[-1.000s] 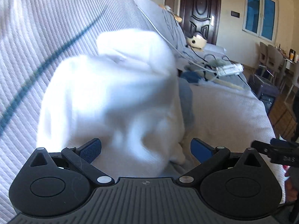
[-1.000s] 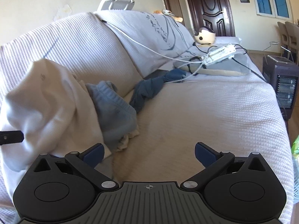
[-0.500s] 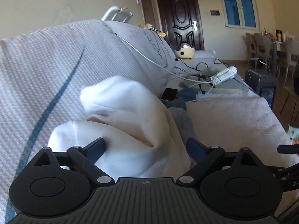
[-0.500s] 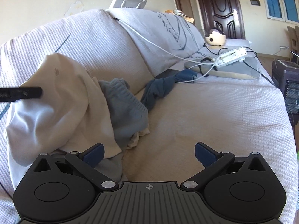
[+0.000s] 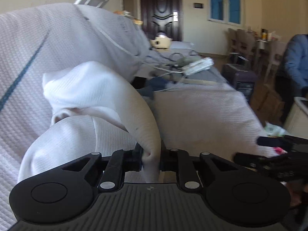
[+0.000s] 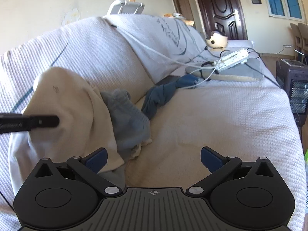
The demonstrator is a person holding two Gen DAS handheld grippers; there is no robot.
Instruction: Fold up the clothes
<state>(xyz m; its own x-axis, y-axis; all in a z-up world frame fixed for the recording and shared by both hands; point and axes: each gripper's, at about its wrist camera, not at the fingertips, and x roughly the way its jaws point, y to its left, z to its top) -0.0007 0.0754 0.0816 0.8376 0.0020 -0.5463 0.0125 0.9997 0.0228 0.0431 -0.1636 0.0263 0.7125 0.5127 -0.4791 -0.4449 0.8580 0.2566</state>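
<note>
Compared with one second earlier, the left claw (image 5: 151, 158), then spread wide on either side of the white garment (image 5: 92, 104), is now closing, its jaws pinching a hanging fold of that garment between them. The right claw (image 6: 153, 158) is unchanged: released, jaws wide apart, nothing between them, poised over bare sofa (image 6: 221, 119) seat.

The white garment is a ribbed knit, bunched into a rounded heap against the sofa's backrest at the left end of the seat. One thick fold curves down from the top of the heap into the left claw. A small dark mark shows on its upper face in the right wrist view.

Only the right wrist view shows the grey-blue garment (image 6: 129, 121) lying crumpled just beside the white one, partly under its edge, and the dark blue garment (image 6: 161, 96) farther along the seat near the power strip (image 6: 233, 58); it also shows a finger of the left claw from the side, touching the white heap. Only the left wrist view shows the pinched fold itself, the right claw's tips at the right edge, and a person's blue sleeve (image 5: 294, 57).
</note>
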